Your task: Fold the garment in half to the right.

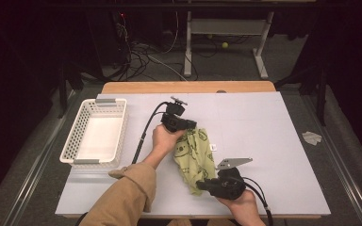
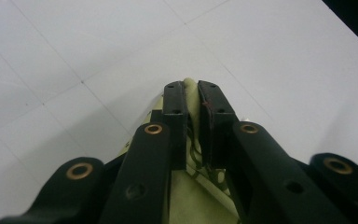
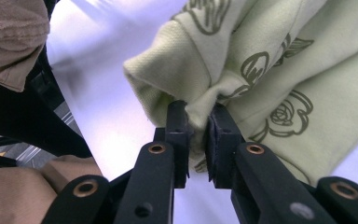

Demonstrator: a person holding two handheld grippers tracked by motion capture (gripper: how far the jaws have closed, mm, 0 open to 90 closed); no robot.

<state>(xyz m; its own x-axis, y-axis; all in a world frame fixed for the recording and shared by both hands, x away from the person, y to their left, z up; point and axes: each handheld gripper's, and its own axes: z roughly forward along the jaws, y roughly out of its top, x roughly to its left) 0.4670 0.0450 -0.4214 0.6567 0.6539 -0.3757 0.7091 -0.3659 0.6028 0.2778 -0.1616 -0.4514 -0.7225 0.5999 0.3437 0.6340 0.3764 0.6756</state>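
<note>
**Two grippers, one cloth held at both ends**

Both grippers are clamped on the pale green printed cloth. The left gripper pinches its far end, a thin fold of fabric pressed between the jaws in the left gripper view. The right gripper bites a bunched corner at the near end. Between them the cloth lies crumpled on the white counter, right of the white basket, which sits well apart. The step looks like spreading or folding. To do it well, keep both pinches firm, draw the hands apart evenly until the slack goes, and hold the fabric low so it lies flat rather than twisting.
</note>
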